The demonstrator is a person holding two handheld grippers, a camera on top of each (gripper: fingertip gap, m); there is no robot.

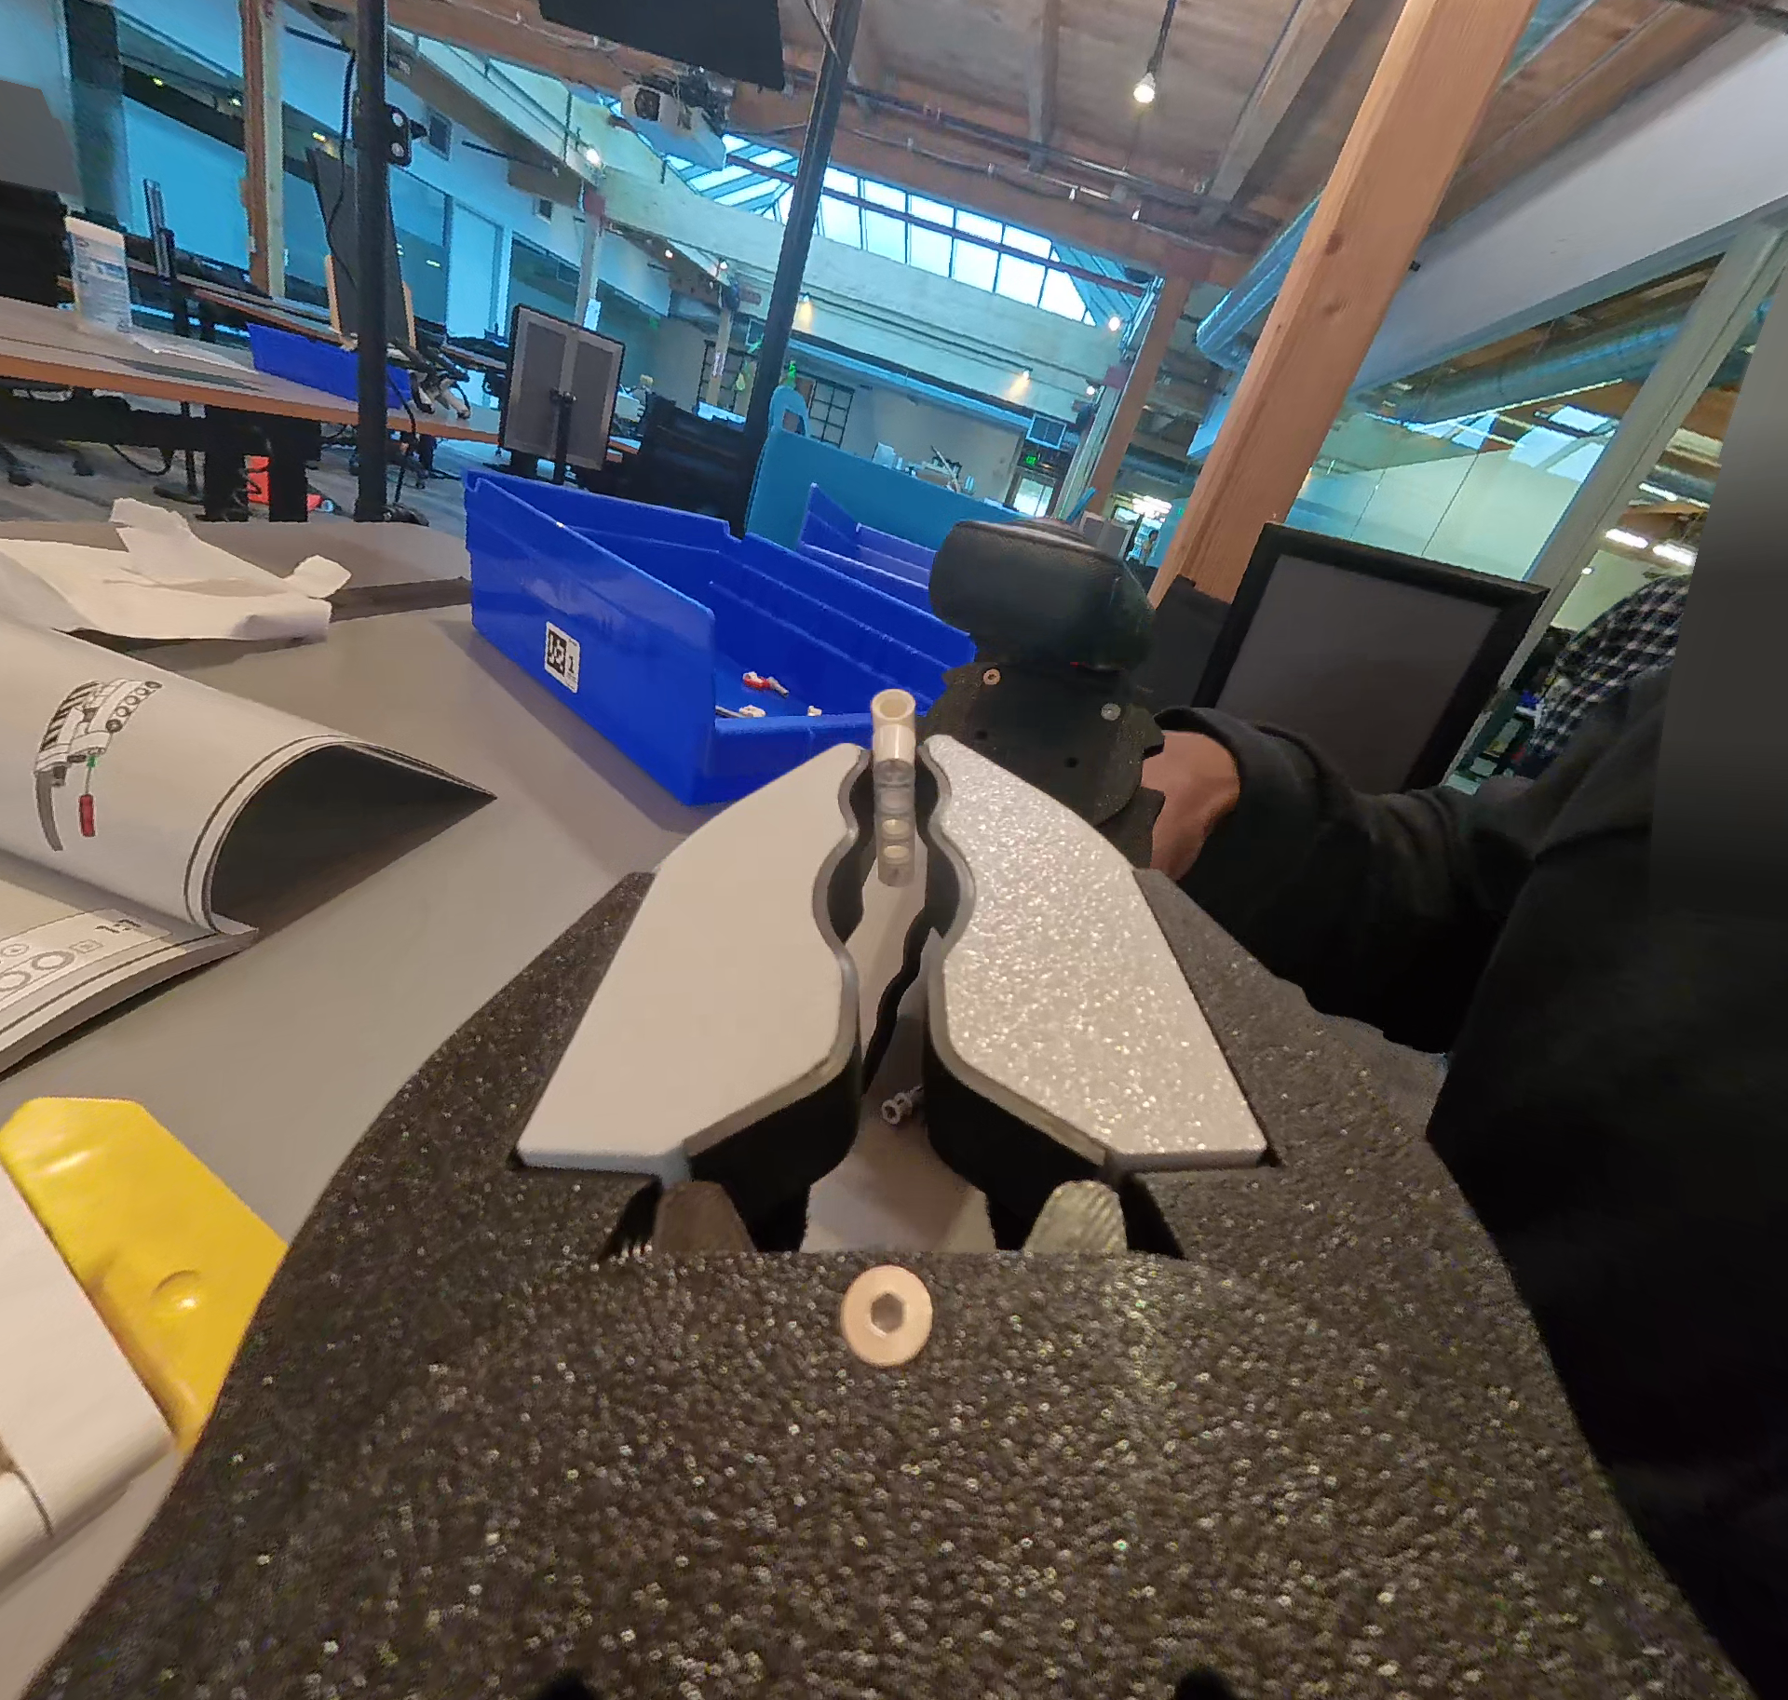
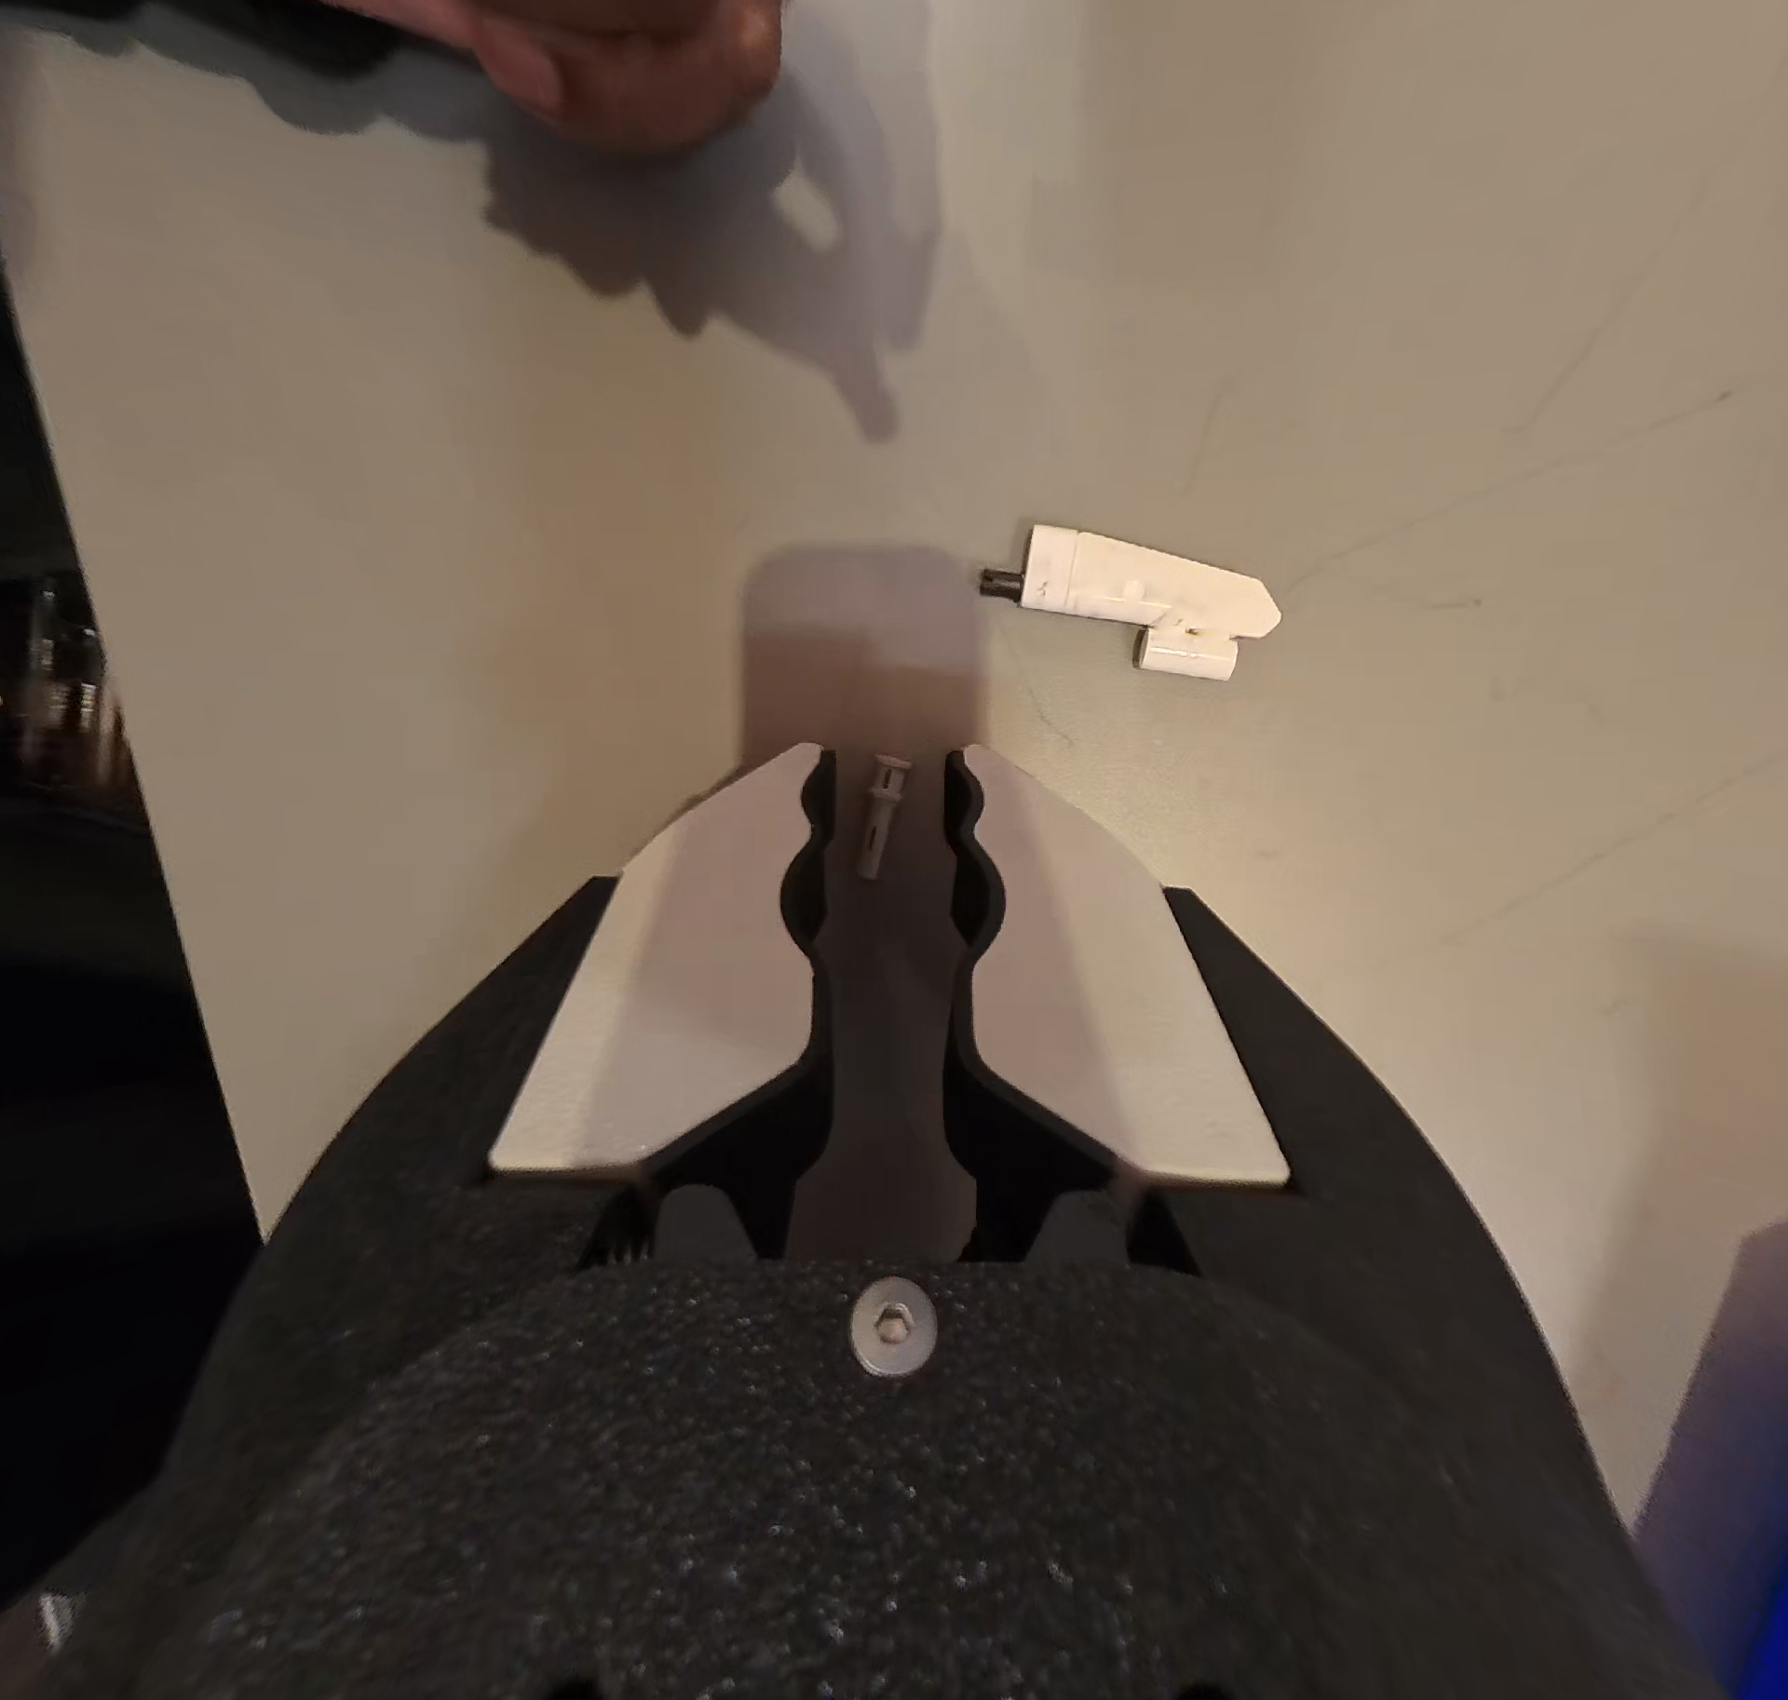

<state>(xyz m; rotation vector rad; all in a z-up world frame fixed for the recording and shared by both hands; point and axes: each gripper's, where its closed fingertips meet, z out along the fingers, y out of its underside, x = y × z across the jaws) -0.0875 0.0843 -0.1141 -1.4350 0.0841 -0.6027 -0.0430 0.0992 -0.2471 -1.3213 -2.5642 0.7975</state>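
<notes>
Left tool (image 1: pixel 892 764): you're pinching a translucent grey beam (image 1: pixel 892 807), upright (white connector on top).
Right tool (image 2: pixel 885 769): spread; grey pin (image 2: pixel 879 817) lies lengthwise between its fingers, untouched, on the counter (image 2: pixel 1355 299).

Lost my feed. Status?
Left gripper shut on upright pale holed beam. Right gripper open, small grey pin between fingers on table, untouched.

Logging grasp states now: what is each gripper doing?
Left gripper: closed on a pale beam with holes.
Right gripper: open; a small grey pin lies loose between its fingers on the table.
</notes>
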